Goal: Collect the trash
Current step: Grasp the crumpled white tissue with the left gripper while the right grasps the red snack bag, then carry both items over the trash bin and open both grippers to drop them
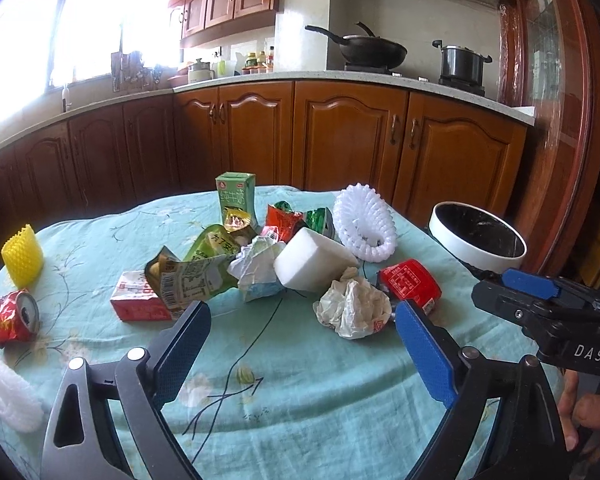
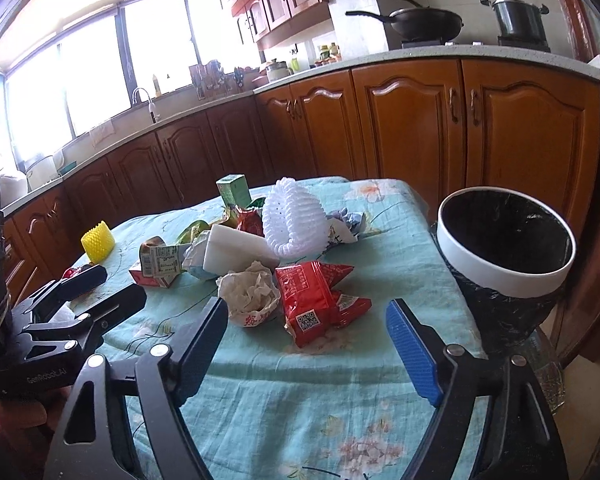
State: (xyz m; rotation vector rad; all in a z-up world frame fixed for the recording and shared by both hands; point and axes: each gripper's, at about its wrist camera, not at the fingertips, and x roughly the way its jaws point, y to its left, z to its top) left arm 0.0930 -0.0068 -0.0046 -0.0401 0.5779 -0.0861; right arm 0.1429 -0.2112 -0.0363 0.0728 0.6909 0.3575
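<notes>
Both claws stand wide apart with nothing between their pads, the natural stance before a first pick. The left claw (image 1: 300,330) hangs above the near part of the worktop (image 1: 340,400), its opening facing the heap of trash; the right claw (image 2: 306,330) hangs a little to its right, its opening framing the red wrapper (image 2: 316,300) and the crumpled paper (image 2: 250,292).

Most of the trash lies bunched at the worktop's middle: the paper and red wrapper nearest, then a white foam block (image 1: 314,260), a second paper wad (image 1: 256,268), a torn snack bag (image 1: 188,280) over a small red carton (image 1: 138,302), more foil wrappers behind, a green carton (image 1: 236,200) standing upright toward the far edge, and a white foam net (image 1: 366,226) on its side by the far right. Strays sit by the left edge: a yellow foam net (image 1: 22,260), a crushed red can (image 1: 12,316) on its side, and another white net (image 1: 8,394) at the near left corner.

The bin (image 2: 504,240), lined with a black bag, stands just off the right edge with its mouth tilted toward the worktop, so anything lifted has only a short carry. That likely makes the right claw the one to take the near red wrapper or paper first, while the left claw suits the cartons and the left-edge strays. The light wrappers may slip or spring from the pads.
</notes>
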